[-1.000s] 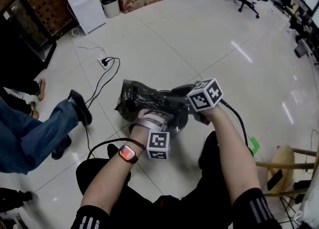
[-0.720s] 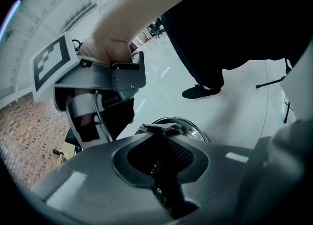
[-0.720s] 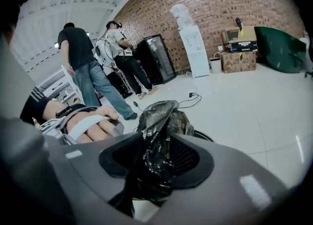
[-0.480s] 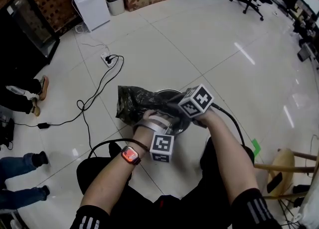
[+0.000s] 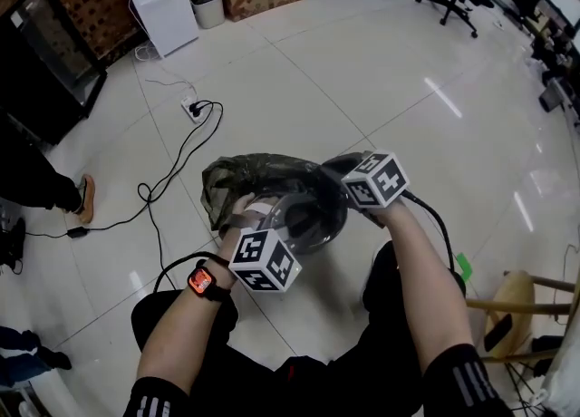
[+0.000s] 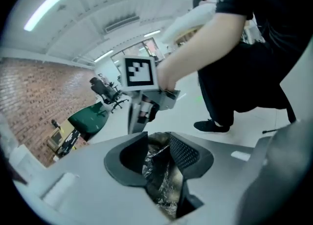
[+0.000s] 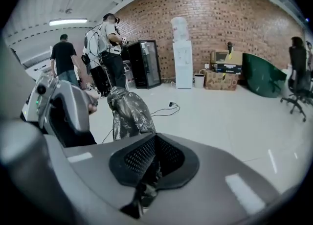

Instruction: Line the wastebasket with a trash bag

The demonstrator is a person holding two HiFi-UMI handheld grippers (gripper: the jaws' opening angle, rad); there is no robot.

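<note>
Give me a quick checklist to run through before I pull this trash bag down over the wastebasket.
1. Right gripper grip on the trash bag: ok, jaws shut on a pinch of film.
2. Left gripper grip: not ok, its jaws have just been opening; film lies between them, not pressed.
3. Bag above the wastebasket: ok, it balloons over the mouth.
4. Bag hem around the rim: cannot tell, hidden under the bag.
5. Floor cable clear of the basket: ok, it lies apart on the left.
</note>
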